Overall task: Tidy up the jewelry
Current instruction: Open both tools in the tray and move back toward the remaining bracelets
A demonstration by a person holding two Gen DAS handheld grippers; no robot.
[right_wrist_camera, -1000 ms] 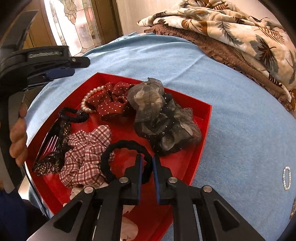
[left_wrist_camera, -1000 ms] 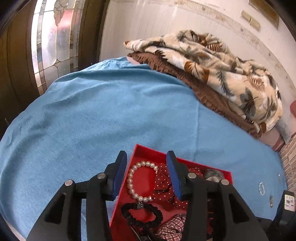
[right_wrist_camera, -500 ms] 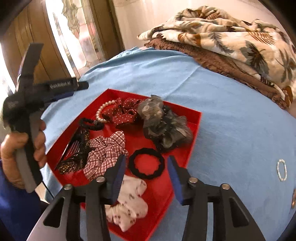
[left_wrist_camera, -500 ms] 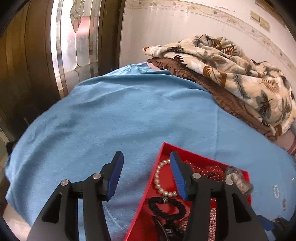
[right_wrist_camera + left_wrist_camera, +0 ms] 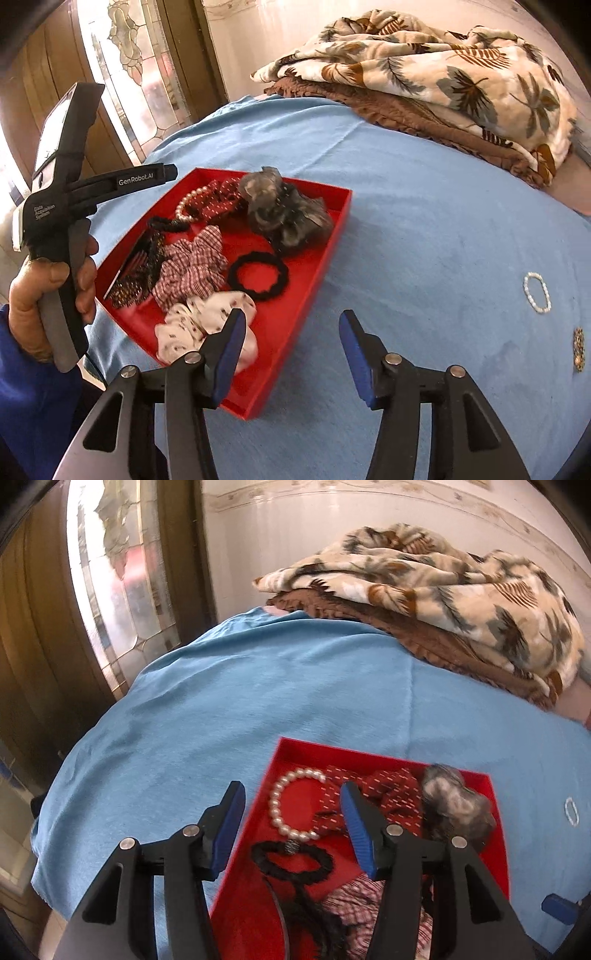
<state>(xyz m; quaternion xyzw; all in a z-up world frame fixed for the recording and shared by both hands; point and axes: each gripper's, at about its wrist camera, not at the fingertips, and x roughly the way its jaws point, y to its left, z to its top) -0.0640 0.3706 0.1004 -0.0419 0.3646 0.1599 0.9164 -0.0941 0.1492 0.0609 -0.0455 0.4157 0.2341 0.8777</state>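
Note:
A red tray (image 5: 317, 266) lies on the blue bedcover and holds several scrunchies, a black hair tie (image 5: 258, 275), a pearl bracelet (image 5: 190, 201) and a dark hair clip (image 5: 136, 269). My right gripper (image 5: 291, 321) hovers over the tray's near right corner. Its jaws are opening and nothing is between them. My left gripper (image 5: 291, 794) is open and empty above the tray's left wall (image 5: 255, 812), near the pearl bracelet (image 5: 286, 805). A small pearl ring-bracelet (image 5: 537, 292) and a gold-brown piece (image 5: 578, 349) lie loose on the cover to the right.
Folded leaf-print and brown blankets (image 5: 424, 66) are piled at the far side of the bed. A stained-glass door (image 5: 125, 74) stands beyond the bed's left edge. A person's hand (image 5: 40, 295) in a blue sleeve holds the left gripper tool beside the tray.
My right gripper opened, left the black hair tie lying in the tray, and drew back toward the tray's near right corner. My left gripper slid toward the tray's left wall and widened a little.

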